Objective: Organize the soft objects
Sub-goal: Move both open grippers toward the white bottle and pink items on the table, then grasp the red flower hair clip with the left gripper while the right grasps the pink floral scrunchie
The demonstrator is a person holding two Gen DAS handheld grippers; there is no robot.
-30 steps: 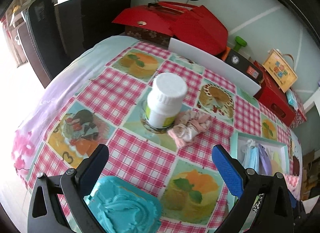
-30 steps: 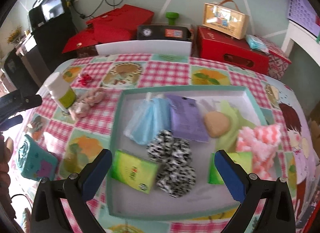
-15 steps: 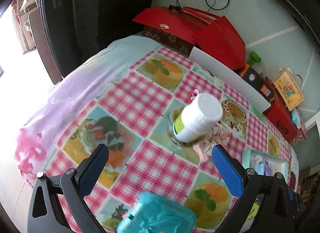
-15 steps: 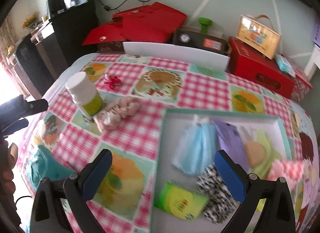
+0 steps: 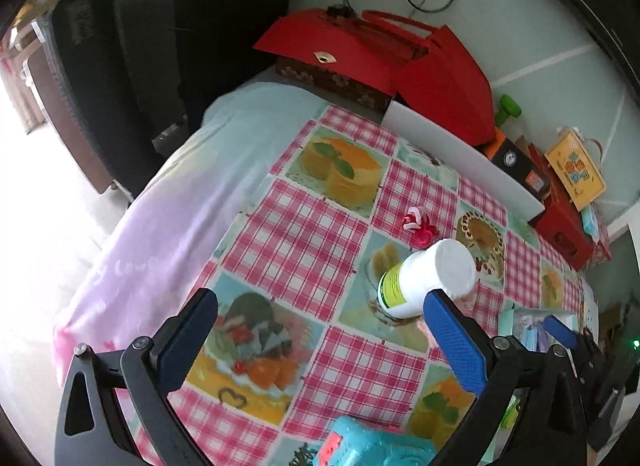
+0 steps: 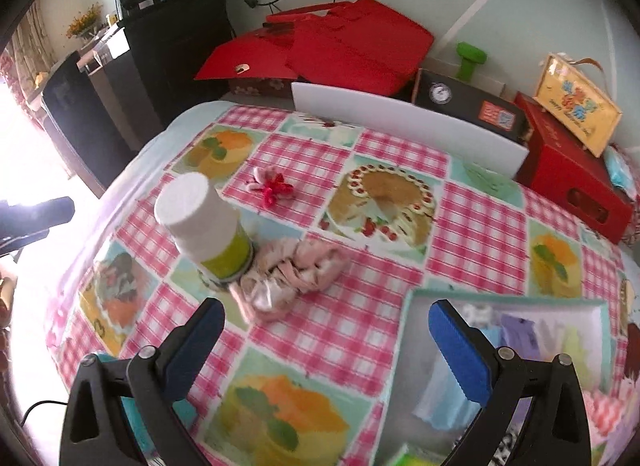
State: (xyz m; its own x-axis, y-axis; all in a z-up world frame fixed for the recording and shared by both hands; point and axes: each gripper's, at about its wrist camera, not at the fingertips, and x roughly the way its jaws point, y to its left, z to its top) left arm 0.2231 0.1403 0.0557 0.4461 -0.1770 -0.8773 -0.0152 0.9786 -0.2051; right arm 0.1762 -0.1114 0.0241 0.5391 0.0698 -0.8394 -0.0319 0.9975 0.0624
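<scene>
Left wrist view: the left gripper (image 5: 320, 340) is hovering with jaws spread wide, empty, above the checked pink tablecloth (image 5: 304, 234); a white plastic bottle with green label (image 5: 426, 280) is standing ahead.

Right wrist view: the right gripper (image 6: 326, 348) is hanging released, empty. The crumpled pale-pink fabric scrunchie (image 6: 290, 272) is lying touching the bottle (image 6: 206, 227), well inside the table's edges, left of the teal-rimmed tray (image 6: 404, 330).

A crumpled pale-pink fabric scrunchie (image 6: 294, 276) lies flat on the checked tablecloth, touching the base of a white plastic bottle, just beside the teal-rimmed tray's (image 6: 504, 297) far left corner. A small red-and-pink knitted flower (image 6: 272, 185) rests toward the table's far edge.
</scene>
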